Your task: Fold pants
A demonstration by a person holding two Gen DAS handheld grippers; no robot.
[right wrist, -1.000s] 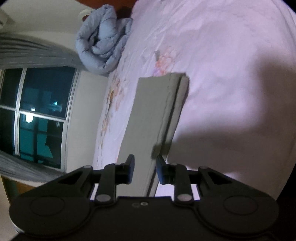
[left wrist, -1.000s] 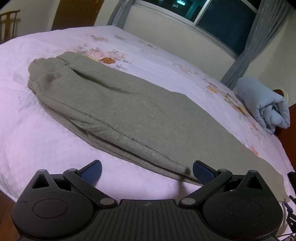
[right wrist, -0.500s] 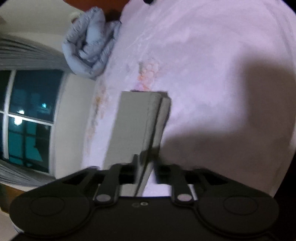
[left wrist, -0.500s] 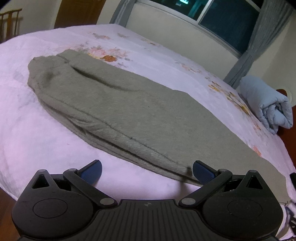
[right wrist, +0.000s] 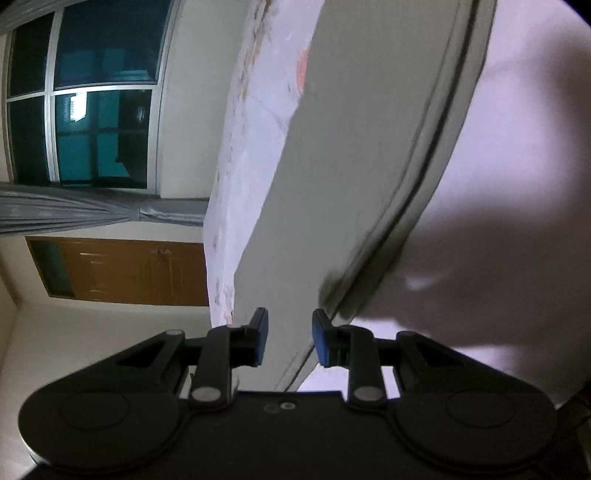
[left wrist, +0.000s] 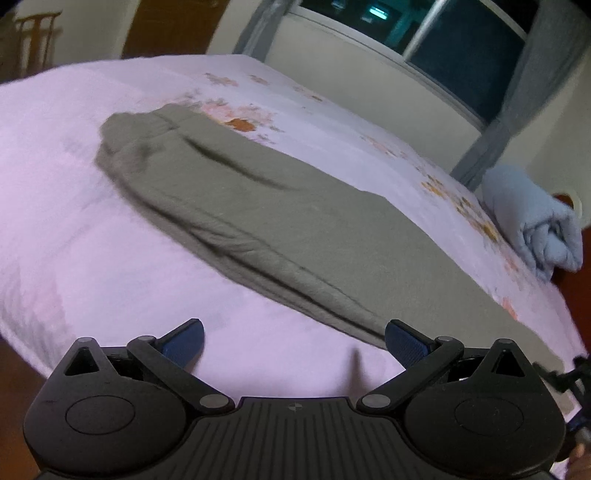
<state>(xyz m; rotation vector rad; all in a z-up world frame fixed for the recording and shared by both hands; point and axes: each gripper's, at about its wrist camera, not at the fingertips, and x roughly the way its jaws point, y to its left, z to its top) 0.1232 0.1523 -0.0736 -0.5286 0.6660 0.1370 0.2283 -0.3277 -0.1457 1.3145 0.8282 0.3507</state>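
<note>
Grey-green pants (left wrist: pixel 288 221) lie folded lengthwise, leg on leg, across a pale pink bed. The waist end is at the far left and the legs run to the right. My left gripper (left wrist: pixel 293 341) is wide open and empty above the bedsheet, just short of the pants' near edge. In the right wrist view the pants (right wrist: pixel 354 155) fill the middle and run away from me. My right gripper (right wrist: pixel 289 338) is part open, with the pants' near edge lying between its blue pads (right wrist: pixel 320 338); the pads do not press on the cloth.
The bed (left wrist: pixel 92 236) has a floral sheet. A rolled light blue blanket (left wrist: pixel 535 221) lies at its far right corner. A window with grey curtains (left wrist: pixel 524 85) and a brown door (left wrist: pixel 166 26) stand behind. The bed's near edge drops to the floor at left.
My right gripper has moved along the leg and closer, so the pants now fill its view, and its jaws have opened wider. My left gripper has drawn back slightly and stays open.
</note>
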